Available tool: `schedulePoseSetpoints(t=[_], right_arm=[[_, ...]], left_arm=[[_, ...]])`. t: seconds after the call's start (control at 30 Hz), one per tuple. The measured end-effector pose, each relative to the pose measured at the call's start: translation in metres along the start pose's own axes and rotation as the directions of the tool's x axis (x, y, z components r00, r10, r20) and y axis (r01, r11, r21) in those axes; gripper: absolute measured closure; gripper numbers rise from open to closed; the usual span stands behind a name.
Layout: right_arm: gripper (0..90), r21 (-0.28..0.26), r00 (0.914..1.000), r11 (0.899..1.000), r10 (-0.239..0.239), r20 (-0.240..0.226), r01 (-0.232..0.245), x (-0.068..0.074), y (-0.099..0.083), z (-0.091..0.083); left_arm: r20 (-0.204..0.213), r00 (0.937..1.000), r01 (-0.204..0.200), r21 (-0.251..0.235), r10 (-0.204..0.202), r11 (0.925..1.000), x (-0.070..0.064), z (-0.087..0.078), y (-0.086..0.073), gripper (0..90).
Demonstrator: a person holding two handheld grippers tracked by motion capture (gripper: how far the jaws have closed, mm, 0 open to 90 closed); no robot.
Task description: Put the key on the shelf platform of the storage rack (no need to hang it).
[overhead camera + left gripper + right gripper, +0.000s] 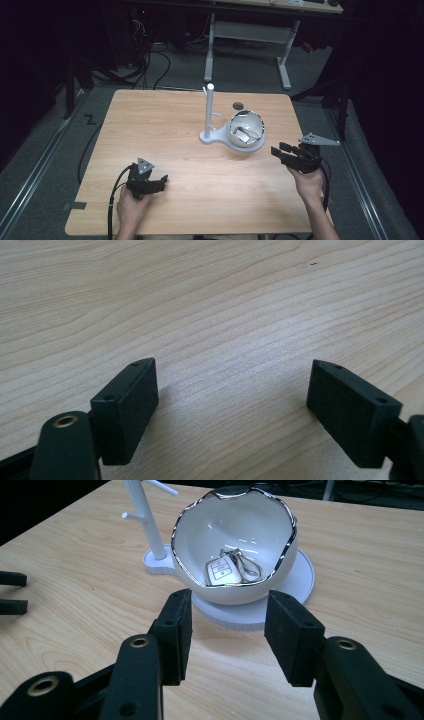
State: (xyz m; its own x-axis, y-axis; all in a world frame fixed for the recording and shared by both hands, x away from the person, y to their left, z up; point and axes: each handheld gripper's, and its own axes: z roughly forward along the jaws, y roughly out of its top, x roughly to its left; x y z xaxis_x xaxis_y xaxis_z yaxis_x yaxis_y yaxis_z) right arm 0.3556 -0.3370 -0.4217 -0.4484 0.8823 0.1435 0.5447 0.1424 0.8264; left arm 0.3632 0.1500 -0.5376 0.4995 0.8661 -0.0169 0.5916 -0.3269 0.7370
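Light wood-grain rectangular tabletop, seen from the high view. Landmark: white glossy egg-shell-shaped bowl with jagged silver-edged rim, tipped so its opening faces the person's side, sitting on the round disc end of a flat white plastic base. Inside the bowl, at its bottom: white car key fob with buttons, a metal key ring and clip touching it on its right in the right gripper view. Just left of the bowl, on the narrow end of the same base, a slim white upright post with short side pegs. Behind the bowl, near the far edge of the tabletop, a small dark round hole or grommet.

Right tongs: black, held in the right hand, to the right of the bowl and nearer the person, tips aimed at the bowl, near the base but apart from it. Jaws parted, nothing between them; right gripper view looks through the gap at the bowl and base.

Left tongs: black, held in the left hand, well left of the bowl and nearer the person, low over bare wood. Jaws spread wide, nothing held; whether they touch the wood, cannot tell. Black cable trails from them toward the person's edge.
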Motion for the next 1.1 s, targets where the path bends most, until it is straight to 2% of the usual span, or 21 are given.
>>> schedulePoseSetpoints(t=[0.27, 0.53, 0.73, 1.1], right_arm=[[54.4, -0.014, 0.9999, 1.000, 0.011, 0.009, -0.011, 0.003, -0.008, -0.010], [54.5, -0.021, 0.9997, 1.000, 0.021, -0.012, -0.021, 0.005, -0.020, -0.011], [54.4, -0.017, 0.9992, 0.999, 0.030, -0.028, -0.030, 0.006, -0.029, -0.008], [54.5, -0.009, 0.9971, 0.999, 0.040, -0.065, -0.040, 0.014, -0.044, 0.008]], left_arm=[[0.003, 1.0000, -0.006, 0.003, 0.006, 1.0000, 0.000, 0.000, 0.000, 20.9], [0.003, 1.0000, -0.006, 0.003, 0.006, 1.0000, 0.000, 0.000, 0.000, 20.8], [0.002, 1.0000, -0.006, 0.002, 0.006, 1.0000, 0.000, 0.000, 0.000, 20.8], [0.000, 1.0000, -0.004, 0.000, 0.004, 1.0000, 0.000, 0.000, 0.000, 20.8]])
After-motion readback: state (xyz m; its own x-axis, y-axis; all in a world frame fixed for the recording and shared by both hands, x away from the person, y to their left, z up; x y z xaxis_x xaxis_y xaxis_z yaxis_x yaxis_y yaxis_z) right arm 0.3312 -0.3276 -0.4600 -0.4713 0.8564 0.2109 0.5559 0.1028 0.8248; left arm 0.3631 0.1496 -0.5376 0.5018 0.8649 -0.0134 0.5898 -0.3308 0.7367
